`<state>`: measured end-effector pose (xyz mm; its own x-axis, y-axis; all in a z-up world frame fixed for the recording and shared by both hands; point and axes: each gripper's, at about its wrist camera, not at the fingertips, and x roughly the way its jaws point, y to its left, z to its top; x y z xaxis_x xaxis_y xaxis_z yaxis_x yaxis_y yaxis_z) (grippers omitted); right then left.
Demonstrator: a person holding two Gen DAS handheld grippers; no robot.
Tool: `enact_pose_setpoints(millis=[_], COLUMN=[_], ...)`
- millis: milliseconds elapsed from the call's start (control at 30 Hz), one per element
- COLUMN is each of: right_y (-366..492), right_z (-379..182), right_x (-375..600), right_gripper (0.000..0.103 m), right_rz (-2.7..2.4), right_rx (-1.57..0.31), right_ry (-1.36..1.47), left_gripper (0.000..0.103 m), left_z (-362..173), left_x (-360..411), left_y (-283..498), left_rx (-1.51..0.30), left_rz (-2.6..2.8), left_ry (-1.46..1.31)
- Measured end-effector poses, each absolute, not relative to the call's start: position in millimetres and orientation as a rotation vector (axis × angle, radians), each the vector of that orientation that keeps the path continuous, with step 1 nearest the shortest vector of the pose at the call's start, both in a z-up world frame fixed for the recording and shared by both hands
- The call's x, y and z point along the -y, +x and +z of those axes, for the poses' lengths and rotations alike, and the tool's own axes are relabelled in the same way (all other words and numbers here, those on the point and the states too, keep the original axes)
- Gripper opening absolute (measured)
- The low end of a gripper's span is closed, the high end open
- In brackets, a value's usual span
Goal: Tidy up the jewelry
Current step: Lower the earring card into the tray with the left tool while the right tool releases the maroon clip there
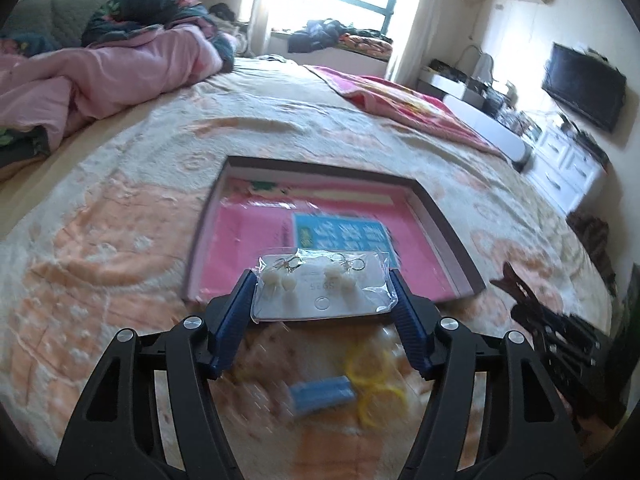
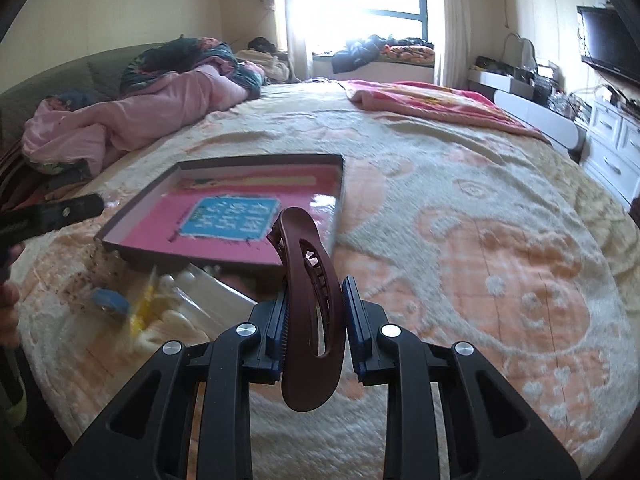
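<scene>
A clear packet of pearl drop earrings on a white card is clamped by its two side edges in my left gripper, which is shut on it above the bedspread. Just beyond it lies a shallow dark-rimmed box with a pink lining and a blue label. Pinched upright in my shut right gripper is a brown hair claw clip, to the right of the box. Yellow rings and a small blue piece lie blurred on the bed under the packet.
A peach and cream blanket covers the bed. A pink quilt is heaped at the back left and a red blanket lies at the back right. A white dresser and a wall television stand to the right.
</scene>
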<state>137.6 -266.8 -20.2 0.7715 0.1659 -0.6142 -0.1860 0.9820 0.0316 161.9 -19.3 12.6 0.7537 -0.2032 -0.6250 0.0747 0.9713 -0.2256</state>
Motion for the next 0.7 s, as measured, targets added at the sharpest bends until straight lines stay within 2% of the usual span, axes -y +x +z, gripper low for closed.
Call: enact_pose_setpoints(millis=[233, 700], right_y=[161.0, 234.9], right_z=[-14.0, -25.0], right_x=[240.1, 218.1], right_gripper=[0.024, 0.024], right_rz=[0.22, 0.212], right_rx=[-0.648, -0.714], right_ry=[-0.069, -0.062], left_gripper=[0.057, 0.057], left_z=[15.0, -19.0], left_x=[-3.9, -18.3], left_y=[187.0, 236.2], left_rx=[-0.676, -0.778], left_rz=[-0.086, -0.063], left_ry=[-0.178, -0.126])
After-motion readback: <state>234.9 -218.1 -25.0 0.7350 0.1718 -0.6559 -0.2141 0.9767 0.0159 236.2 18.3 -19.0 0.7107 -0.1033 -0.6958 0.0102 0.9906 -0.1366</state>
